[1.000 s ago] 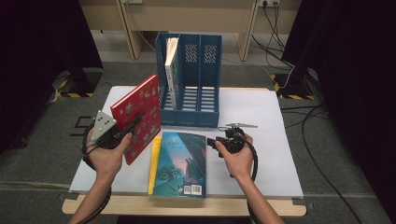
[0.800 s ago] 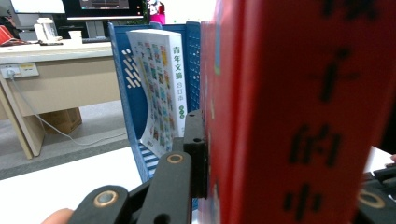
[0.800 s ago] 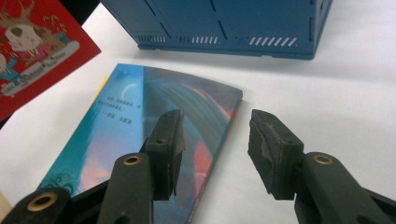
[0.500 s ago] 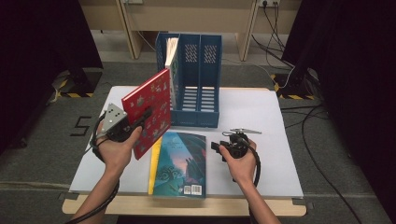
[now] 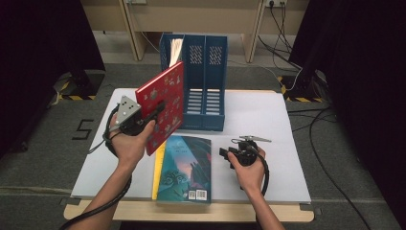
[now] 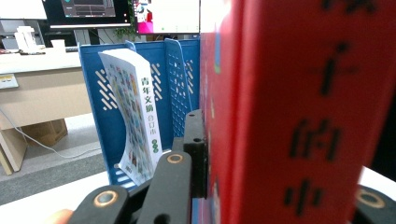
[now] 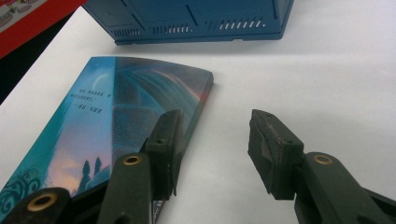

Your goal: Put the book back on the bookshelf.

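The left gripper (image 5: 155, 108) holds a red book (image 5: 163, 103) clear of the white table (image 5: 268, 120), its jaws clamped on the book's near edge. The book stands upright and tilted, at the left front of the blue file rack (image 5: 201, 81), whose leftmost slot already contains a thin magazine (image 5: 176, 48). In the left gripper view, the red spine (image 6: 299, 116) occupies the right half, with the magazine (image 6: 135, 116) leaning inside the rack (image 6: 177, 79) behind it. The right gripper (image 5: 225, 154) rests low over the table with its jaws parted and nothing between them, just right of a teal book (image 5: 184, 167) lying flat near the front edge. A yellow book (image 5: 156, 167) lies beneath the teal one.
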A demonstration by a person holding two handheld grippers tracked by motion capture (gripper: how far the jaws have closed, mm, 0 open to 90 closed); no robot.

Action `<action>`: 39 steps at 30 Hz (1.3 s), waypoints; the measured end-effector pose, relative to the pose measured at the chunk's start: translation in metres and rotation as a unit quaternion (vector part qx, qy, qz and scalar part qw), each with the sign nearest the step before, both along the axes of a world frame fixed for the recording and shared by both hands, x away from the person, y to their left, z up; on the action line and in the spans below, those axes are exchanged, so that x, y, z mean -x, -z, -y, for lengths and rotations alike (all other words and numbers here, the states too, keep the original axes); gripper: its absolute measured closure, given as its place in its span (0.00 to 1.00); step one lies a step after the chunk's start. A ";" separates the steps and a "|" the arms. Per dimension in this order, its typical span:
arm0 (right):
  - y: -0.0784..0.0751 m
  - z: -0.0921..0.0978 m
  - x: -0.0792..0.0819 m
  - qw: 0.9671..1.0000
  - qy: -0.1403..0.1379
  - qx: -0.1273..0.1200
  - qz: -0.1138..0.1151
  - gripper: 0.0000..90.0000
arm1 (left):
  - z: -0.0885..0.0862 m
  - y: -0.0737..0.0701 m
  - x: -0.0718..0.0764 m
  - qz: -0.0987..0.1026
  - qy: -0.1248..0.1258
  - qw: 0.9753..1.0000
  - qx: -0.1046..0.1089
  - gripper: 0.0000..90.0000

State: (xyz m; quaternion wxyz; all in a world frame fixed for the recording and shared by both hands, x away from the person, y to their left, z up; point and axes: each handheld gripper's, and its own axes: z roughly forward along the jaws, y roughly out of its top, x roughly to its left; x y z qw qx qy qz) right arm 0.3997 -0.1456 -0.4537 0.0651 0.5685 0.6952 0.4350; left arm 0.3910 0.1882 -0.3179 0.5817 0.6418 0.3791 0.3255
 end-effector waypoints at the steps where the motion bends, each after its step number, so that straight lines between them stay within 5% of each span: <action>1: 0.000 0.000 0.001 1.000 0.003 -0.001 -0.001 0.61 | 0.002 -0.001 -0.001 0.001 0.001 1.000 0.000 0.88; 39: 0.010 0.005 0.003 1.000 0.001 0.002 -0.004 0.60 | 0.055 -0.023 -0.086 -0.005 -0.039 0.999 0.024 0.88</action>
